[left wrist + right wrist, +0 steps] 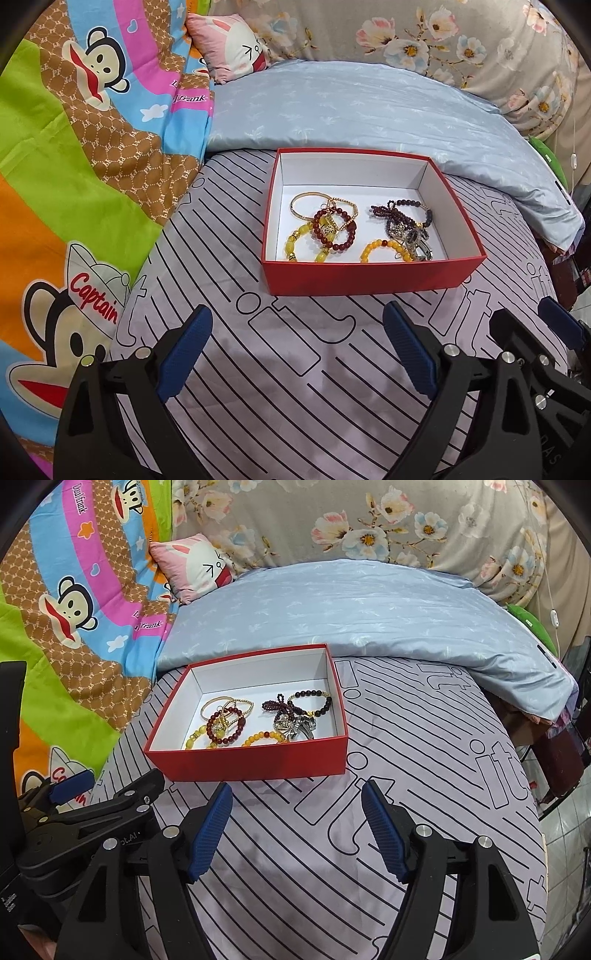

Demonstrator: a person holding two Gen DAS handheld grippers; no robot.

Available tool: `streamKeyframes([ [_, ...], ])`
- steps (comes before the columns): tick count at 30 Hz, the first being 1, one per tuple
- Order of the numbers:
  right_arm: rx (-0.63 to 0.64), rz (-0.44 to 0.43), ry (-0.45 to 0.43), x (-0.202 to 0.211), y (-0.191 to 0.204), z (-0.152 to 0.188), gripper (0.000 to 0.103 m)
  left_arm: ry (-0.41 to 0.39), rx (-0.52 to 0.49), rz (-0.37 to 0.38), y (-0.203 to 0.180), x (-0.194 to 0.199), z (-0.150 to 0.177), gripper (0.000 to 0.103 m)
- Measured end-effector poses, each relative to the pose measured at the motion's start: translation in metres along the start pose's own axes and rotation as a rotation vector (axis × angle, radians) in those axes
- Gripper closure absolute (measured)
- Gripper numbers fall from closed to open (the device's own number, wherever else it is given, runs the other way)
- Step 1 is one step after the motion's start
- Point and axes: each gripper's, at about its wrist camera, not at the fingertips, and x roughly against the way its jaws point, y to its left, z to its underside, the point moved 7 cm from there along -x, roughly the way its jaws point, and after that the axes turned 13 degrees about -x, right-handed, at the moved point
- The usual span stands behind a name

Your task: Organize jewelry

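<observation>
Left wrist view: the left gripper [295, 354] hangs over the striped bed sheet [295, 398], short of the red box [369, 278], its blue pads spread wide with nothing between them.
Right wrist view: the right gripper [297, 830] sits the same way just in front of the box [251, 762], jaws apart and empty; the left gripper shows at that picture's left edge, so the two are side by side.
Box: lidless, red outside and white inside, resting flat on the bed with its far edge near the pale blue quilt [369, 110]. The low walls probably serve to keep loose pieces from rolling into the bedding.
Jewelry, left cluster: a thin gold bangle [306, 205], a dark red bead bracelet [334, 230] and a yellow bead bracelet [306, 245] overlap one another.
Jewelry, right cluster: a dark maroon bead strand [395, 212], an orange-yellow bead bracelet [384, 249] and a silver metal piece [419, 245] lie tangled; what the metal piece is I cannot tell.
Placement: everything sits toward the near wall, in two heaps with bare white floor between them.
Stage, as I judge it: all the visible pieces are inside the box and none lies on the sheet, so the gathering looks finished or close to it.
Surroundings: a cartoon monkey blanket [92, 147] on the left and a pink cushion [232, 48] behind.
</observation>
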Motion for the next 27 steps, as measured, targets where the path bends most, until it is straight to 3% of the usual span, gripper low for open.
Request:
streamKeyframes([
  [27,-0.002,-0.002,0.004,-0.0012,-0.0005,-0.0003,0.032,-0.001,-0.013,-0.036,0.0013,0.0015,-0.001,0.012],
])
